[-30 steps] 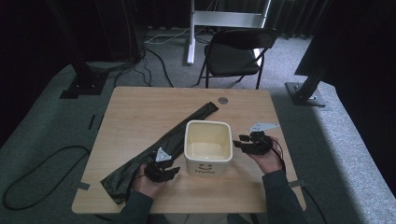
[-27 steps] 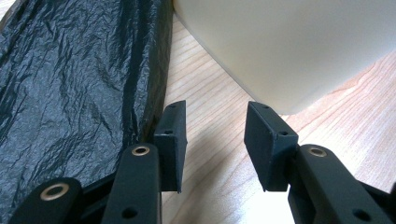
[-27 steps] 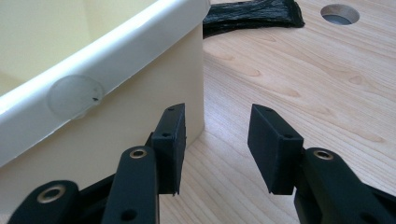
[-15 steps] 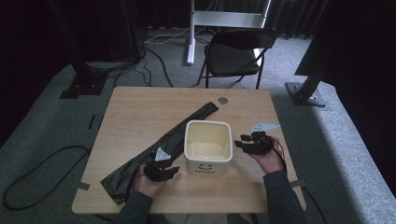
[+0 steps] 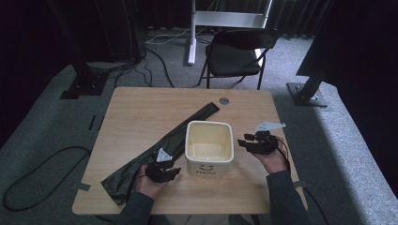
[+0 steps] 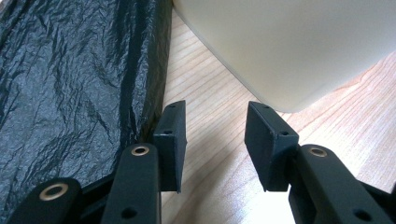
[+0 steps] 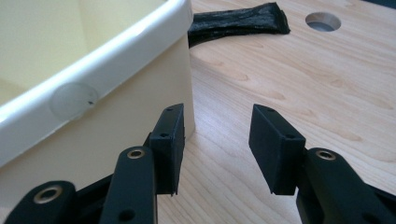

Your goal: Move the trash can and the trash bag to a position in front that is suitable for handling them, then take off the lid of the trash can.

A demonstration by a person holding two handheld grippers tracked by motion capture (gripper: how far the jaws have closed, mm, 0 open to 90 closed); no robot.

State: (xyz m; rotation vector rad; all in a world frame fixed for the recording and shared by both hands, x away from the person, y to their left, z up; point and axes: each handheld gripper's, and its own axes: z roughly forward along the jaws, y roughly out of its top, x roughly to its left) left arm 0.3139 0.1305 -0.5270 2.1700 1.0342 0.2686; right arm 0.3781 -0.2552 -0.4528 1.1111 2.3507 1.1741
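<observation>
The cream bin stands upright on the wooden counter, toward the person's edge, and serves as the reference for all positions below. Its front wall carries a printed face and the word "Hello" (legible in the high view). The black plastic bag lies flat as a long folded strip, running diagonally from beyond the bin's far-left corner to the counter's near-left edge; its long edge passes just beside the bin's left wall. The left claw sits at the bin's near-left corner, resting low over the counter between bag and bin. Its jaws stand apart with bare wood between them; the left jaw lies against the bag's edge. The right claw sits just beside the bin's right wall, jaws likewise apart and holding nothing. In the right gripper view, its left jaw is close to the bin wall, whether touching cannot be determined. A round cable hole lies in the counter beyond the bin.
</observation>
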